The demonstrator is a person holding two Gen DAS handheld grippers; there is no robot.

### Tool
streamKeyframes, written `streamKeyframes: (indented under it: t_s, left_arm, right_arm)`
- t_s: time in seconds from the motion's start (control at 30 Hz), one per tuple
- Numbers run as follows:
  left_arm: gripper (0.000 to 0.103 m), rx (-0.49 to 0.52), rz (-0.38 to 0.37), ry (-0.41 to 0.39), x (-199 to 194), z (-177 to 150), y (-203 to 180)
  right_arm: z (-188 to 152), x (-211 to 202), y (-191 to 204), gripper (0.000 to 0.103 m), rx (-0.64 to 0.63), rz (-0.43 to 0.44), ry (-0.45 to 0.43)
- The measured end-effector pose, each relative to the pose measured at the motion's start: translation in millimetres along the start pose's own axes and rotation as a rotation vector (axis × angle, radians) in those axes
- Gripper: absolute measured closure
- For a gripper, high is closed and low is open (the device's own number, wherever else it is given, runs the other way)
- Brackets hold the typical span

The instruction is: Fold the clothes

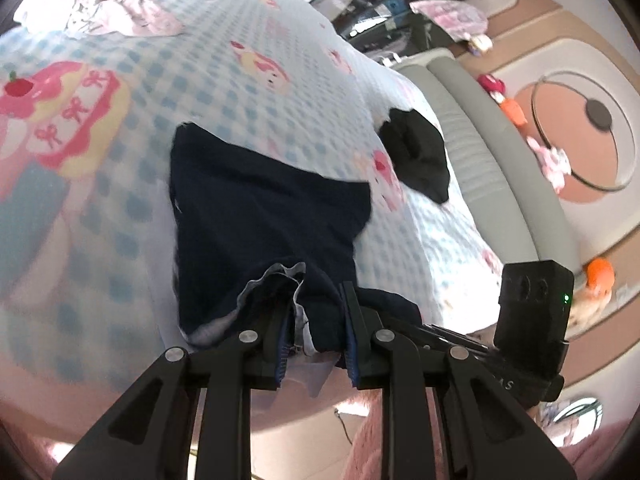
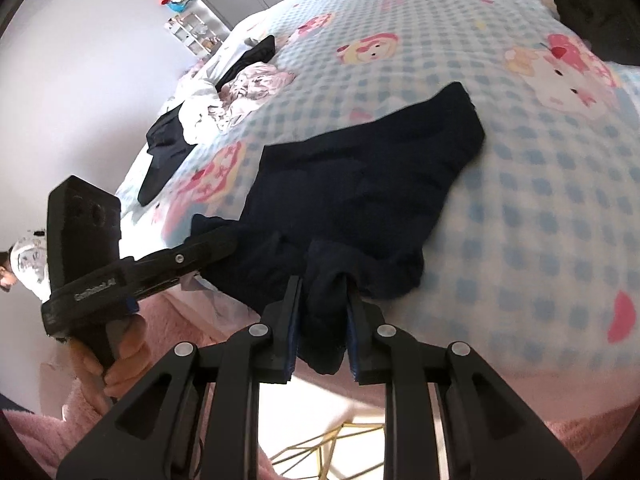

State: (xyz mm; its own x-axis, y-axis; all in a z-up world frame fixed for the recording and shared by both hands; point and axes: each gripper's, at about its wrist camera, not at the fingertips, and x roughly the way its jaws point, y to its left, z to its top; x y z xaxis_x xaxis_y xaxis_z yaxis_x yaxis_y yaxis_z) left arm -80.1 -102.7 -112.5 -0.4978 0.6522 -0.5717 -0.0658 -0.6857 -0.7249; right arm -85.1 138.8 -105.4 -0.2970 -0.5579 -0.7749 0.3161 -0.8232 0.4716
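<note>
Navy cloth, a small garment (image 1: 256, 216), lies on the bed (image 1: 200, 92) with its near edge lifted off the sheet. In the left wrist view the left gripper (image 1: 314, 320) stands narrow, its blue-padded fingers (image 1: 280, 344) pinching a bunched hem where pale lining shows. The garment spreads from there toward 11 o'clock, one corner reaching up near the pink cake print. At 3 o'clock from those jaws the right gripper (image 1: 404, 316) comes in from the side, its black body low at the right edge.

In the right wrist view the right gripper (image 2: 322, 300) is also narrow, clamped on a dark fold of the same garment (image 2: 360, 184), which fans out toward 1 o'clock across the blue-checked sheet. At 9 o'clock the left gripper (image 2: 224, 240) bites the cloth's other near corner, and a hand (image 2: 124, 356) in a pink fuzzy sleeve grips its handle.

A heap (image 1: 120, 4) of pink and white clothes sits far off at 11 o'clock in the left view, well apart from the garment. A black item (image 1: 416, 156) lies at 2 o'clock near the bed's edge, apart from it too. Both views are somewhat blurred.
</note>
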Motion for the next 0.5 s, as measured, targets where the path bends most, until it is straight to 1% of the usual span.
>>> streamKeyframes:
  t_s: [0.07, 0.13, 0.2, 0.27, 0.33, 0.37, 0.4, 0.43, 0.47, 0.5]
  left_arm:
    - [0.080, -0.008, -0.006, 0.005, 8, 10, 7]
    - [0.078, -0.022, -0.005, 0.011, 16, 21, 16]
    - [0.071, -0.030, -0.012, -0.014, 16, 32, 22]
    - [0.057, -0.031, -0.025, -0.049, 12, 40, 26]
    - [0.056, 0.006, -0.034, -0.089, 4, 41, 25]
    - [0.056, 0.025, -0.037, -0.109, 0, 42, 25]
    - [0.056, 0.043, -0.029, -0.121, -2, 41, 24]
    - [0.055, 0.062, -0.018, -0.131, -4, 40, 24]
    - [0.049, 0.069, -0.023, -0.131, -5, 40, 24]
    - [0.046, 0.072, -0.041, -0.128, -5, 39, 24]
  right_arm:
    - [13, 9, -3, 0.083, 0.005, -0.004, -0.005]
    - [26, 18, -6, 0.082, 0.015, -0.014, -0.011]
    - [38, 23, -13, 0.073, 0.041, -0.023, -0.022]
    - [50, 25, -20, 0.070, 0.074, -0.030, -0.035]
    - [57, 19, -27, 0.064, 0.109, -0.035, -0.064]
    - [60, 14, -30, 0.052, 0.127, -0.037, -0.083]
    - [62, 9, -33, 0.048, 0.142, -0.042, -0.101]
    - [62, 4, -35, 0.048, 0.145, -0.057, -0.118]
    - [62, 1, -37, 0.048, 0.143, -0.076, -0.131]
    - [61, 0, -38, 0.048, 0.135, -0.094, -0.131]
